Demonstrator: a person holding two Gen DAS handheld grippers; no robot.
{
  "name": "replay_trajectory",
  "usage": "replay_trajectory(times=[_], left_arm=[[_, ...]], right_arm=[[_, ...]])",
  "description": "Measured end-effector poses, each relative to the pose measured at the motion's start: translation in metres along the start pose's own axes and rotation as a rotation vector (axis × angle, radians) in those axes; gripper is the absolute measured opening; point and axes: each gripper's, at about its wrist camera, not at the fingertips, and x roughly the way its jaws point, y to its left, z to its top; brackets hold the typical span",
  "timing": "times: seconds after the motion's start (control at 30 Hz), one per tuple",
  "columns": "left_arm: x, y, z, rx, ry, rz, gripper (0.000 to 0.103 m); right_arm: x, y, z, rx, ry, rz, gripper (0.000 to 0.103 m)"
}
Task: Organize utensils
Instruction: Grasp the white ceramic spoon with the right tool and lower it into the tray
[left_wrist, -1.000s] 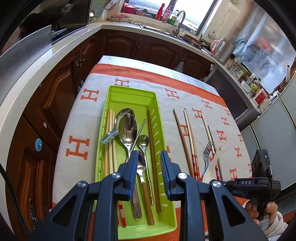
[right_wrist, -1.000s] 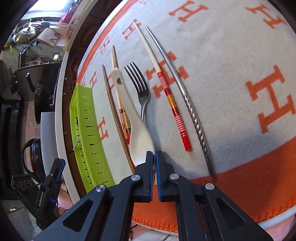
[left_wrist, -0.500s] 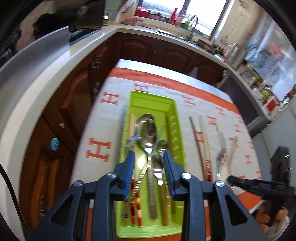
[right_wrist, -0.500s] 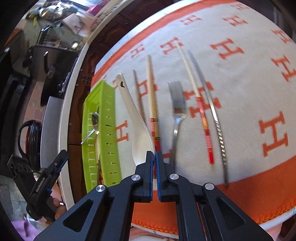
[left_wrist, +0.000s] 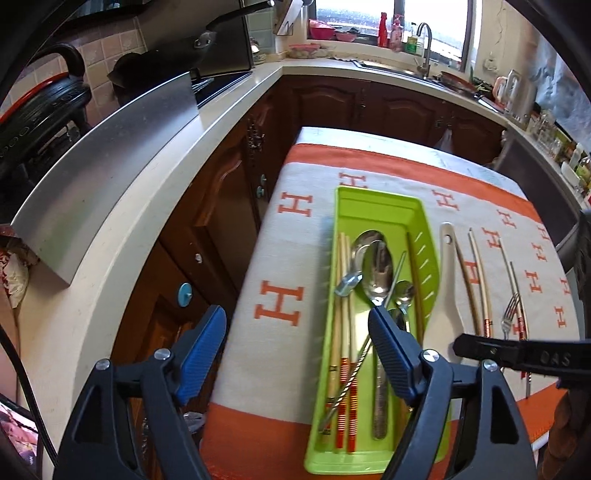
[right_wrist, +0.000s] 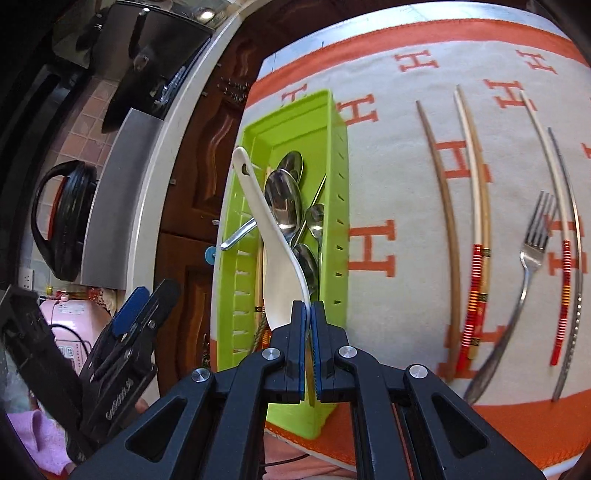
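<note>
**White spoon carried to the tray**

My right gripper (right_wrist: 308, 314), clamped on the white spoon (right_wrist: 275, 266), has swung from the cloth to above the green tray (right_wrist: 341, 206). My left gripper (left_wrist: 297, 334) is opening, empty. Next I judge: lower, then release among the metal spoons (right_wrist: 284, 201) ahead.

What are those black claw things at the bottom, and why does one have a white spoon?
They are grabbing tools a person holds, one per hand, each with a camera looking along its fingers. One picture comes from the left gripper, whose jaws are opening with nothing in them. The other comes from the right gripper, pinching a white spoon above the green tray of spoons and chopsticks. On the orange and white cloth a fork and more chopsticks wait.
</note>
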Motion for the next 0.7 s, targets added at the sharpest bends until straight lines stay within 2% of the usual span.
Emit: replay_trajectory(times=[0.37, 0.57, 0.7], left_arm=[[0.008, 0.008, -0.002, -0.001, 0.046, 0.046, 0.079], [0.011, 0.003, -0.002, 0.014, 0.062, 0.050, 0.080], [0.011, 0.000, -0.001, 0.020, 0.064, 0.048, 0.081]], right_arm=[[0.039, 0.010, 0.022, 0.025, 0.056, -0.088, 0.006], [0.033, 0.020, 0.022, -0.012, 0.026, -0.096, 0.006], [0.014, 0.022, 0.015, -0.053, -0.013, -0.093, 0.007]])
